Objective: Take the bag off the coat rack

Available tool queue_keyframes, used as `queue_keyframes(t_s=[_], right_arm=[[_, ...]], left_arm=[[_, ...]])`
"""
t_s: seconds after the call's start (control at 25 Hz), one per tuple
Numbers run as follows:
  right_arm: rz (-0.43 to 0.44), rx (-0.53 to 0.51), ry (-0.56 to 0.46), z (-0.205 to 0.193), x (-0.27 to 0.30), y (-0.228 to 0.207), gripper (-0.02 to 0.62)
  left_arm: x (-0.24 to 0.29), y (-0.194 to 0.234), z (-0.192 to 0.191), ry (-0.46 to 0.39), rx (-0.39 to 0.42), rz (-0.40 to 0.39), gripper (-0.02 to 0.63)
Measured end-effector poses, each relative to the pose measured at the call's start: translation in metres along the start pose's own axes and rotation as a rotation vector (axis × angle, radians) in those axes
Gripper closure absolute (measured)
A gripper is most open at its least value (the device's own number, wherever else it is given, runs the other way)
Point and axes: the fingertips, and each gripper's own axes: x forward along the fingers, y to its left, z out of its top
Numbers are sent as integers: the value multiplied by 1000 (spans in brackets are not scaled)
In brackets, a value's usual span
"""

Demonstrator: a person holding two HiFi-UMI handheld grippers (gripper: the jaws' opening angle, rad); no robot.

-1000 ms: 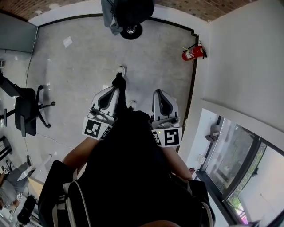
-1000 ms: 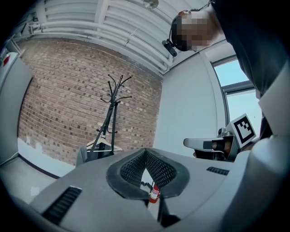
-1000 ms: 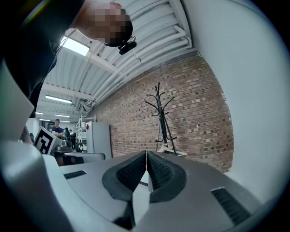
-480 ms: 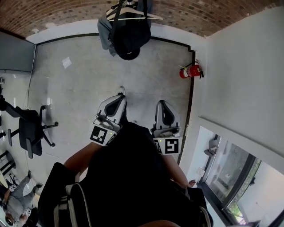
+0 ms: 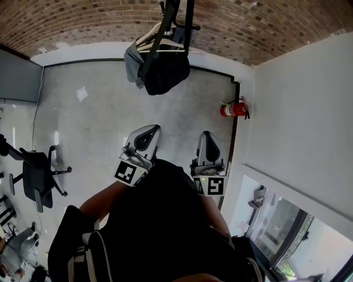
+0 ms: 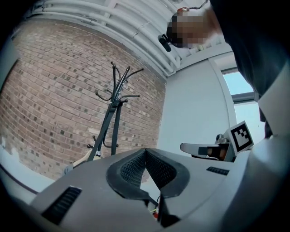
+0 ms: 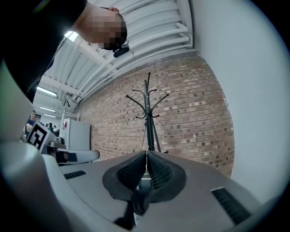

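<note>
The black bag (image 5: pixel 164 74) hangs on the coat rack (image 5: pixel 189 16) at the top centre of the head view, in front of the brick wall (image 5: pixel 83 22), with a wooden hanger (image 5: pixel 165 48) above it and a grey garment (image 5: pixel 131 63) at its left. Both grippers sit mid-frame, well apart from the bag. The left gripper (image 6: pixel 146 152) has its 2 jaws pressed together on nothing. The right gripper (image 7: pixel 146 154) is likewise closed and empty. A red fire extinguisher (image 5: pixel 231 109) is at right, and an office chair (image 5: pixel 34 175) at lower left.
</note>
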Motion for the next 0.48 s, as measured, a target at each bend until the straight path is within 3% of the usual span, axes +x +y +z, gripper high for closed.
queue_keyframes(t_s=[0.28, 0.48], right_arm=[[-25, -35, -6, 9, 94, 3, 574], [-2, -29, -5, 9, 127, 18, 574]], left_arm=[[6, 83, 24, -21, 25, 38, 587], [10, 125, 25, -21, 18, 83, 588]])
